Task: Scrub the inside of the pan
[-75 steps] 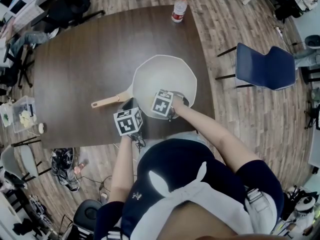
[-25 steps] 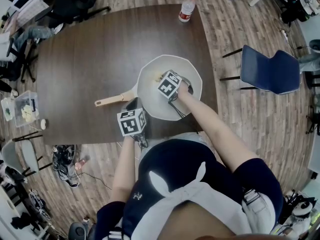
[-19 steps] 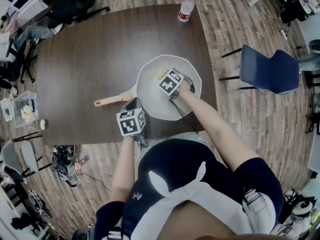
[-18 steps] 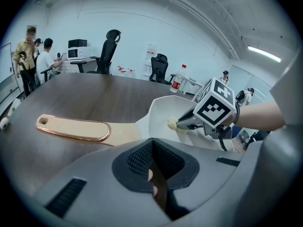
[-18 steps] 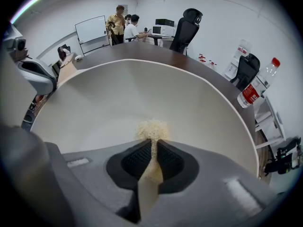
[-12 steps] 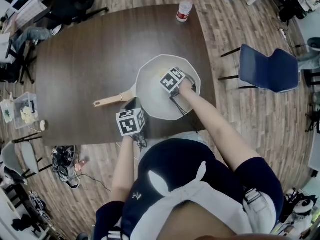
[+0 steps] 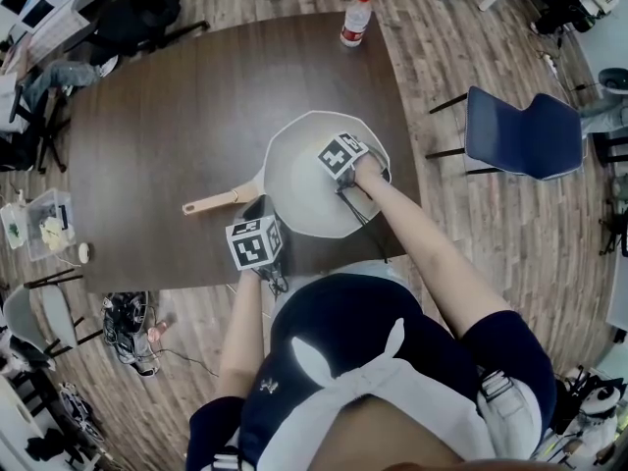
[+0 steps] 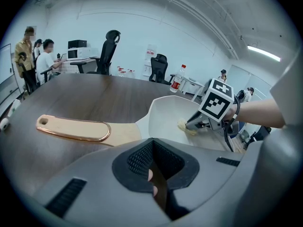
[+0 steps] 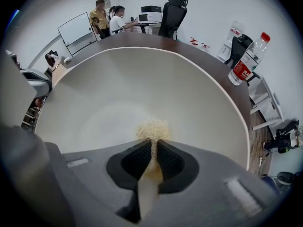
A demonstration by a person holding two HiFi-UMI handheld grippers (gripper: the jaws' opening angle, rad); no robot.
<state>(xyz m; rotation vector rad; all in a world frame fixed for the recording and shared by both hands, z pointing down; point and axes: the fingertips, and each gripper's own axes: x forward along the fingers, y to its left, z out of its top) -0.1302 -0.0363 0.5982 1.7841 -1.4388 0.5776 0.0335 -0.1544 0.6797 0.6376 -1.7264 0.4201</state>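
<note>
Jaws of the right gripper [image 9: 152, 149] are pressed together on a small pale-yellow fibrous scrubbing pad [image 9: 152, 129]. Its frayed end sticks out past the tips and sits on the floor of the wide cream-white frying pan [image 9: 118, 93], roughly mid-floor and towards the near side. The left gripper [image 8: 152, 174] is drawn nearly closed, down to a thin slit. A dark brown strip shows in that slit, and I cannot tell what it is or whether it is pinched. This gripper sits just beside the pan's near-left rim, close to where the light wooden handle with a copper-coloured ring [image 8: 75, 128] joins the bowl, so it probably steadies the pan. The pan rests on the dark brown oval wooden table [image 7: 167, 116], near its front-right edge. A clear plastic water bottle with a red cap [image 7: 354, 18] stands well apart at the far edge, and a blue chair [image 7: 520, 130] is on the floor to the right. Progress, as a judgement: scrubbing is under way, with the pad in contact inside the pan. The interior looks evenly pale, with no visible residue, suds or wipe marks, so the covered area cannot be read off. The far wall, the left side and the rim band likely remain to be worked.
</note>
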